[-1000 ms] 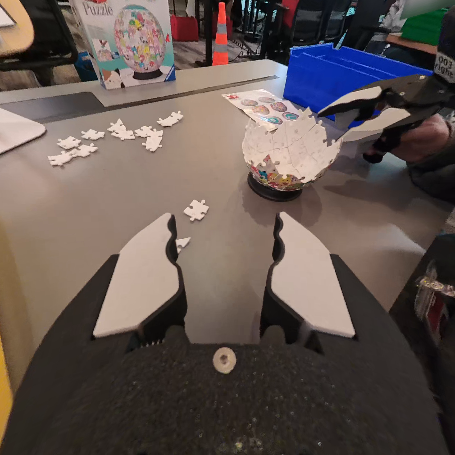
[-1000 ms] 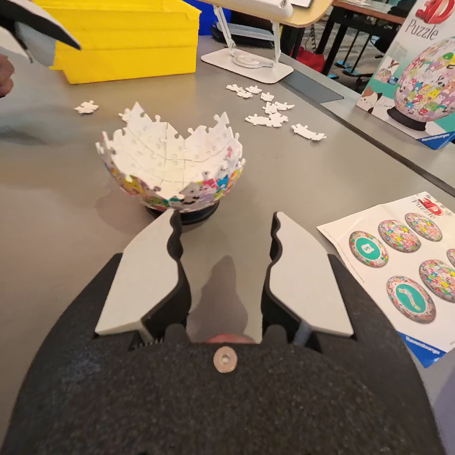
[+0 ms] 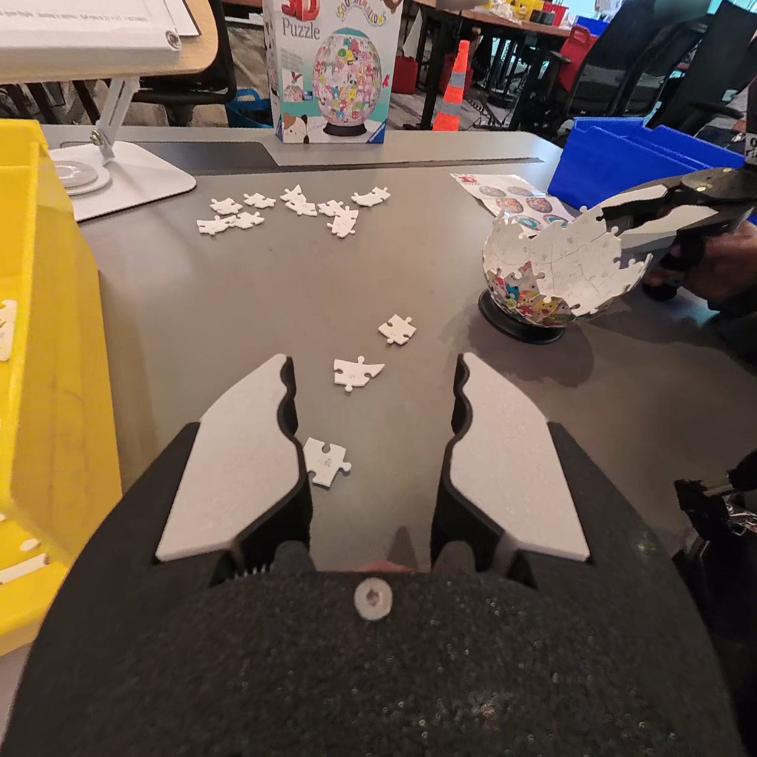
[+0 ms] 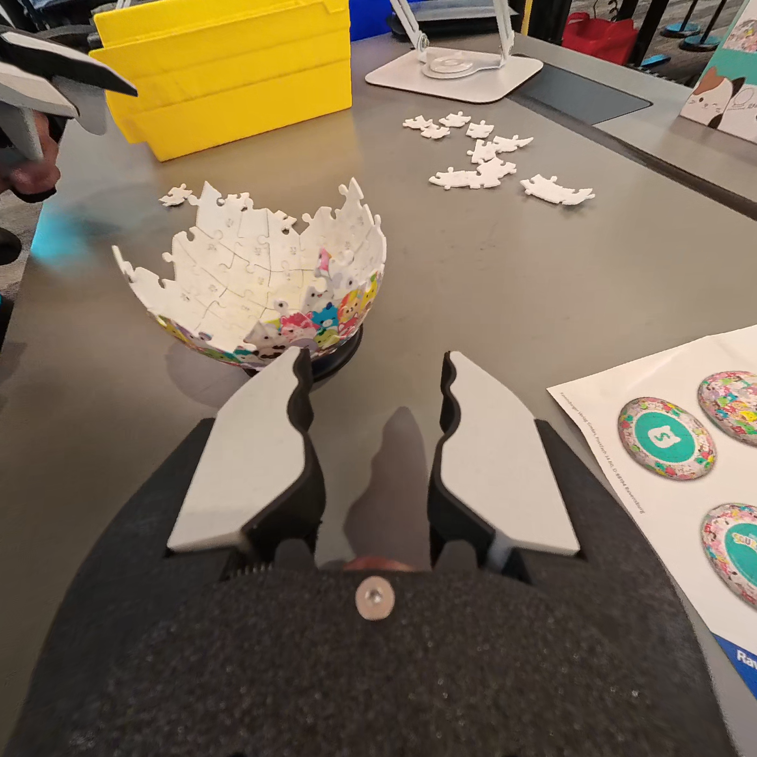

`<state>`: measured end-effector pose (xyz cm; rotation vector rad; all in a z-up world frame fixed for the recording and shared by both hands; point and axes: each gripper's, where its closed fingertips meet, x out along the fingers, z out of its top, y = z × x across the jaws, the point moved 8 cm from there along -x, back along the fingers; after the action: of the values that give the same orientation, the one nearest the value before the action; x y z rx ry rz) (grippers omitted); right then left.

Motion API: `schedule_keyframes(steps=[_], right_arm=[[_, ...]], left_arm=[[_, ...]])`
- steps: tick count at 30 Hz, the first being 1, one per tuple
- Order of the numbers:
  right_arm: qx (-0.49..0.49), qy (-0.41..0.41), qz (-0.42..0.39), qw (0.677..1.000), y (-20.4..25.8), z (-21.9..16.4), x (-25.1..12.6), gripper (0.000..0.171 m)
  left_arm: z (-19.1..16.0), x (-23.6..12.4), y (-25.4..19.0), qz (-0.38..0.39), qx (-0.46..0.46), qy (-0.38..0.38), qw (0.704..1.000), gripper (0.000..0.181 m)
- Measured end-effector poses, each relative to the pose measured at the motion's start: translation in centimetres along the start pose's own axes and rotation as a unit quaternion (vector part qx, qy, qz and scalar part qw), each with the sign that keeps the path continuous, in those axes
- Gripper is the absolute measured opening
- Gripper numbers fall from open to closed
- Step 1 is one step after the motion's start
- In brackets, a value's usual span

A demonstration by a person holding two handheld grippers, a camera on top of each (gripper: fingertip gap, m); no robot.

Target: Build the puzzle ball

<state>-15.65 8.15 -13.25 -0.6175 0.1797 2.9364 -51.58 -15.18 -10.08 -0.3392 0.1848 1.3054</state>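
My left claw (image 3: pixel 375 383) was released and held nothing, and it hung low over the grey tabletop (image 3: pixel 254 311), with three loose white pieces close to it: one piece (image 3: pixel 326 462) lay just beside my left finger, a second piece (image 3: pixel 355 372) lay between the fingertips a little farther on, and a third piece (image 3: pixel 396 329) lay beyond that, toward the ball. My right claw (image 4: pixel 375 379) was released too and empty, and its left fingertip stood just in front of the puzzle ball (image 4: pixel 262 282), not touching it as far as I could tell. The ball was only a lower half, an open bowl with a toothed rim, sitting on its one black stand (image 3: pixel 520 329). I judged that the step in hand was to fetch the next piece, so the next move called for closing my left claw on the nearest piece by its edges, because it lay flat. Farther away a scattered group of pieces (image 3: pixel 295 207) waited, roughly ten; I could not count them surely. There was also one instruction sheet (image 4: pixel 672 471), one puzzle box (image 3: pixel 334 69), one yellow bin (image 4: pixel 229 78) and one blue bin (image 3: pixel 639 157).
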Motion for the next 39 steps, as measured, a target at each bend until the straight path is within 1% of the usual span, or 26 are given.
schedule_keyframes(steps=[4, 7, 9, 11, 13, 15, 17, 19, 21, 23, 25, 26, 30, 34, 36, 39], right_arm=[[-0.004, 0.003, -0.001, 1.000, 0.1, 0.0, 0.1, 0.060], [-0.003, 0.007, -0.001, 1.000, 0.1, 0.0, 0.1, 0.060], [-0.007, 0.007, -0.003, 1.000, 0.1, 0.0, 0.1, 0.061], [-0.006, 0.008, -0.003, 1.000, 0.1, 0.0, 0.2, 0.061], [-0.002, 0.008, -0.001, 1.000, 0.0, 0.0, 0.2, 0.062], [-0.002, 0.005, -0.001, 1.000, 0.0, 0.0, 0.1, 0.062], [-0.002, 0.004, 0.000, 1.000, 0.1, 0.0, 0.1, 0.062], [-0.004, 0.007, 0.002, 1.000, 0.1, 0.0, 0.1, 0.062], [-0.003, 0.009, 0.002, 1.000, 0.1, -0.1, 0.2, 0.063], [0.009, 0.008, 0.001, 1.000, -0.1, 0.0, 0.2, 0.063], [0.016, 0.002, 0.000, 1.000, -0.2, 0.0, 0.2, 0.063], [0.016, -0.004, -0.008, 1.000, -0.2, 0.0, 0.0, 0.066], [0.020, -0.022, -0.025, 0.999, -0.5, 0.2, -0.4, 0.065], [0.010, -0.036, -0.047, 0.998, -1.4, 0.8, -0.6, 0.066], [0.021, -0.043, -0.048, 0.998, -2.1, 1.5, -0.9, 0.066], [0.019, -0.052, -0.063, 0.996, -3.1, 2.2, -1.0, 0.066]], left_arm=[[-0.1, -0.4, 0.1, 0.007, 0.005, 0.007, 1.000, 0.072], [0.4, -1.0, 0.1, 0.014, 0.010, -0.011, 1.000, 0.068], [1.5, -2.1, 0.3, 0.012, -0.003, -0.059, 0.998, 0.068], [3.0, -4.0, 0.9, 0.000, -0.036, -0.110, 0.993, 0.070], [3.9, -6.3, 2.5, 0.030, -0.054, -0.137, 0.989, 0.071], [4.4, -8.8, 4.7, 0.098, -0.055, -0.138, 0.984, 0.070], [4.5, -11.2, 7.0, 0.179, -0.049, -0.109, 0.977, 0.067], [4.4, -13.3, 9.1, 0.250, -0.042, -0.064, 0.965, 0.065], [4.3, -14.8, 10.8, 0.310, -0.040, -0.003, 0.950, 0.065], [4.7, -16.0, 12.0, 0.357, -0.025, 0.022, 0.934, 0.064], [5.1, -16.1, 12.6, 0.359, -0.034, 0.041, 0.932, 0.065], [5.1, -15.8, 12.9, 0.353, -0.042, 0.060, 0.933, 0.066], [4.6, -14.1, 14.0, 0.340, -0.060, 0.143, 0.928, 0.067], [3.8, -11.7, 15.1, 0.292, -0.100, 0.184, 0.933, 0.066], [3.4, -11.1, 16.0, 0.303, -0.101, 0.203, 0.926, 0.062], [2.7, -9.9, 16.9, 0.287, -0.115, 0.235, 0.921, 0.064]])
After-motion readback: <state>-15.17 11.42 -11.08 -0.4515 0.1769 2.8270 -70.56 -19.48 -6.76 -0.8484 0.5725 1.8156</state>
